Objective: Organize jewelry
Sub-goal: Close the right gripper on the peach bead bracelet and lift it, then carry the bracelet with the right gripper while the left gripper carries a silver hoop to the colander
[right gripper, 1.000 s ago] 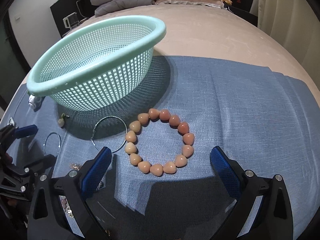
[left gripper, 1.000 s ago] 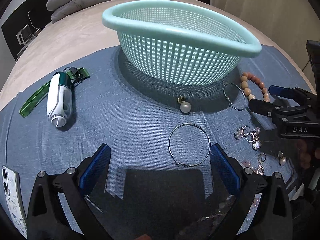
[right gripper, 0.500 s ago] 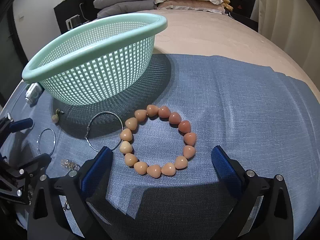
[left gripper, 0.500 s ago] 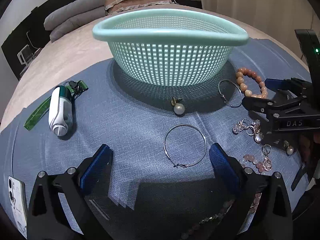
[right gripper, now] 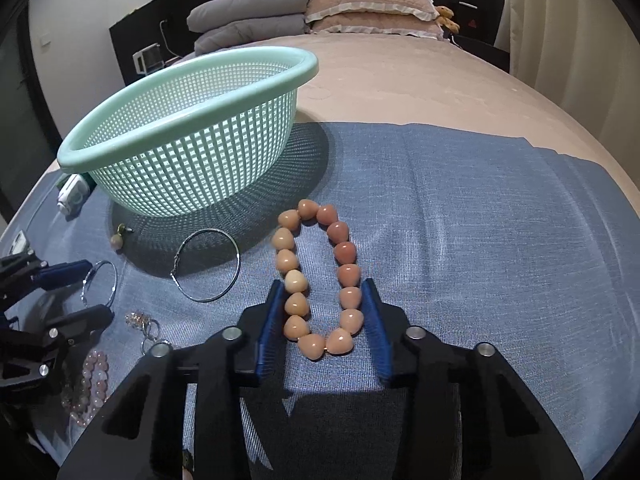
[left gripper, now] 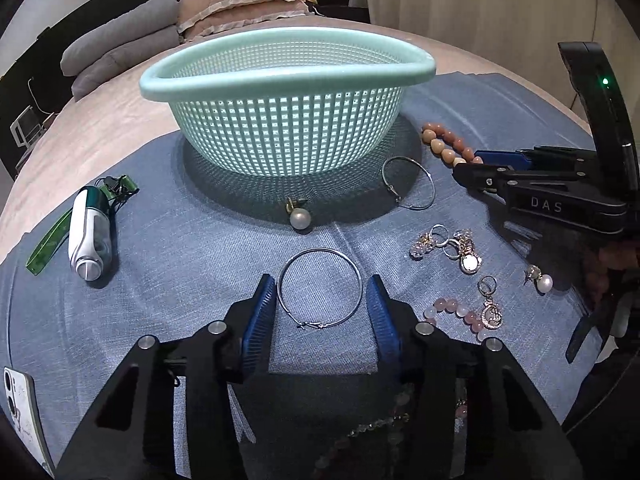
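A: How do the jaws stand?

B: Both pairs are closing. The left gripper (left gripper: 320, 300) has a silver hoop (left gripper: 320, 286) between its blue pads; the pads stand just beside the wire, and whether they touch it cannot be told. The right gripper (right gripper: 322, 312) has the peach bracelet (right gripper: 316, 276) between its pads, which press its near beads, so the ring is squeezed into a long oval.

A: Where does the basket (left gripper: 288, 76) sit, and what room is there?

B: It stands on the blue cloth (right gripper: 480, 240), behind the jewelry. Right of the bracelet the cloth is bare up to its edge. The far edge of the cloth runs just behind the basket. Left of the hoop the cloth is open up to a white device (left gripper: 90, 236). A phone (left gripper: 18, 400) lies at the near left corner.

A: How many pieces?

B: Two hoops, the second (left gripper: 408, 184) near the basket; two pearl earrings (left gripper: 300, 218) (left gripper: 542, 280); one pink bracelet (left gripper: 452, 310); a small cluster of crystal charms (left gripper: 448, 244), too tangled to count.
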